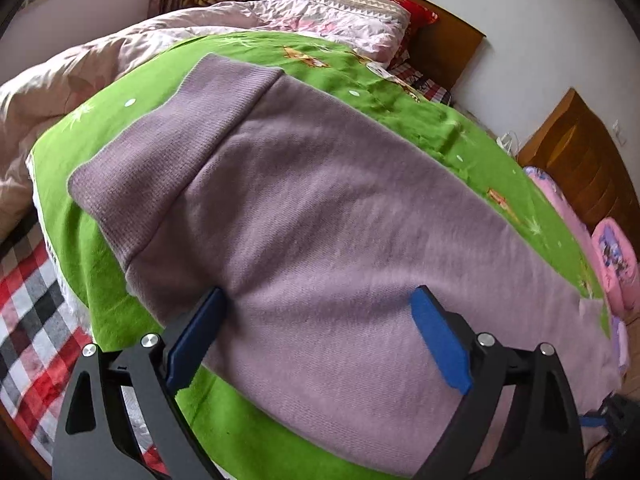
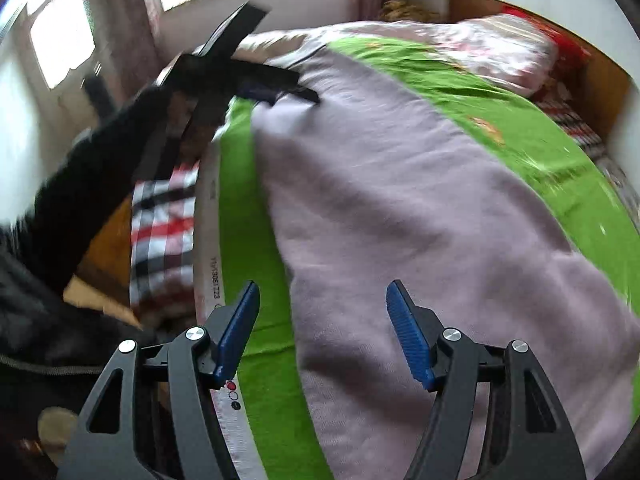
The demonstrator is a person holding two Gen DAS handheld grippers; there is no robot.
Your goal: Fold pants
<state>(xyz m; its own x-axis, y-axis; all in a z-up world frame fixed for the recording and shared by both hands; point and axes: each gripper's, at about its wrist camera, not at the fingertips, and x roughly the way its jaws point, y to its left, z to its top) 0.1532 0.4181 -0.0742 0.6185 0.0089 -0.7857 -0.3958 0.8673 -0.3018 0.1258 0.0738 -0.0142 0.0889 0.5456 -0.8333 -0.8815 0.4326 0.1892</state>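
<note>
Lilac knit pants [image 1: 328, 200] lie flat on a green blanket [image 1: 80, 240] spread over a bed. Their ribbed waistband [image 1: 172, 128] is at the upper left of the left wrist view. My left gripper [image 1: 319, 291] hangs open just above the cloth near the pants' near edge, with nothing between its blue pads. In the right wrist view the pants [image 2: 400, 220] run away from me. My right gripper [image 2: 323, 283] is open over their near left edge and holds nothing. The left gripper's black frame [image 2: 224, 76], blurred, shows at the pants' far end, held by a dark sleeve [image 2: 92, 184].
A pink quilt [image 1: 80, 72] and a patterned pillow [image 1: 352, 12] are heaped at the far side of the bed. A red, black and white checked sheet [image 1: 28, 312] hangs at the left. A wooden headboard [image 1: 444, 48], a wooden cabinet [image 1: 584, 160] and pink items [image 1: 612, 256] stand to the right.
</note>
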